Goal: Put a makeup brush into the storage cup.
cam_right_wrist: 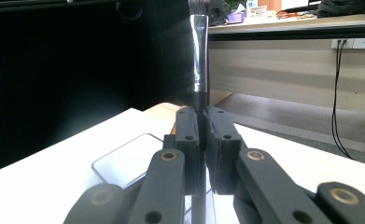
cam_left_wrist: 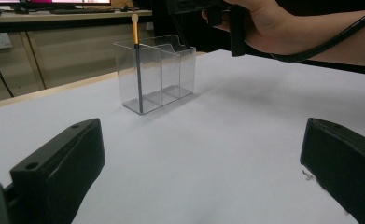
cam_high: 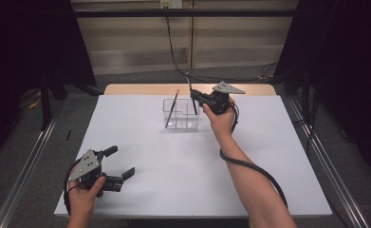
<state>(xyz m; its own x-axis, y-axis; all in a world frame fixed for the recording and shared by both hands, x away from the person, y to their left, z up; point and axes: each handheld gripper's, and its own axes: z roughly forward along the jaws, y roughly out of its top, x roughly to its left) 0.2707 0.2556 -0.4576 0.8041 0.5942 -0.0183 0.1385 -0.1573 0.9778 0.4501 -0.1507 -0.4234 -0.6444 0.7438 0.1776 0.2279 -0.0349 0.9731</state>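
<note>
Right gripper (cam_high: 196,99) clamps a dark brush (cam_high: 190,93) over the clear holder (cam_high: 180,115); left gripper (cam_high: 120,163) rests wide open, empty.

walls: beige panels (cam_high: 140,42) | floor: grey carpet (cam_high: 26,137) – sides: black curtains (cam_high: 344,57) – 1 wall socket (cam_right_wrist: 355,43)

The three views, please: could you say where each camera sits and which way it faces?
High view: above the near table edge, looking forward and down; both forearms, left gripper, right gripper.
Left gripper view: low over the white table, facing the clear organizer; open jaws.
Right gripper view: along jaws shut on a black brush.
Shared: organizer and orange-handled brush in the high and left gripper views.
</note>
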